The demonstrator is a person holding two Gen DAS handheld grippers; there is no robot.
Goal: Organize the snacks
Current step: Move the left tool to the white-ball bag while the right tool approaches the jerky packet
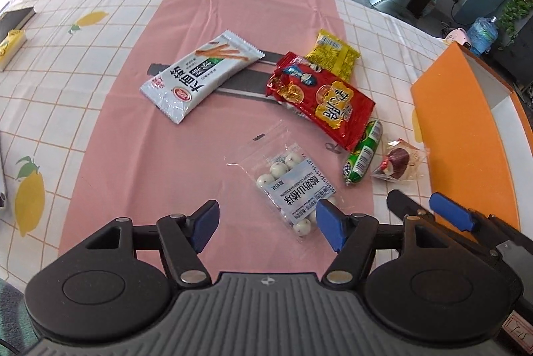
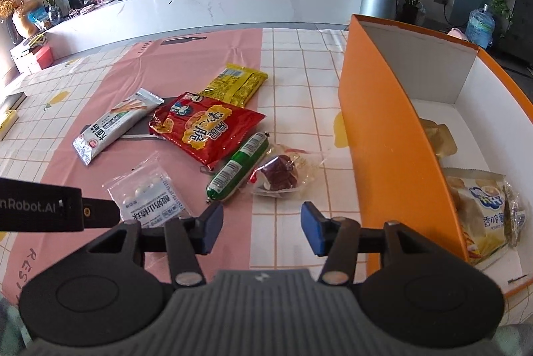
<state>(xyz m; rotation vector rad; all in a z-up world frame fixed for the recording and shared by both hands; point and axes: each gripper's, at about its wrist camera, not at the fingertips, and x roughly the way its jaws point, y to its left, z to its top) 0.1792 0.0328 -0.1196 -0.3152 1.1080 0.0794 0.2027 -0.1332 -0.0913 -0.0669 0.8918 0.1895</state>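
Snacks lie loose on the pink mat (image 1: 140, 129), left of the orange box (image 2: 376, 109). My left gripper (image 1: 266, 224) is spread wide above the clear bag of white balls (image 1: 293, 182), gripping nothing. My right gripper (image 2: 261, 227) is half open, empty, near the green sausage (image 2: 240, 168).

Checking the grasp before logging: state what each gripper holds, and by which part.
Nothing is held. The left gripper and right gripper both stand open and empty above the table.

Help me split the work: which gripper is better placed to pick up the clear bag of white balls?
Left. The left gripper is open, with the clear bag of white balls lying just ahead between its fingertips. The right gripper faces the green sausage and wrapped sweet instead.
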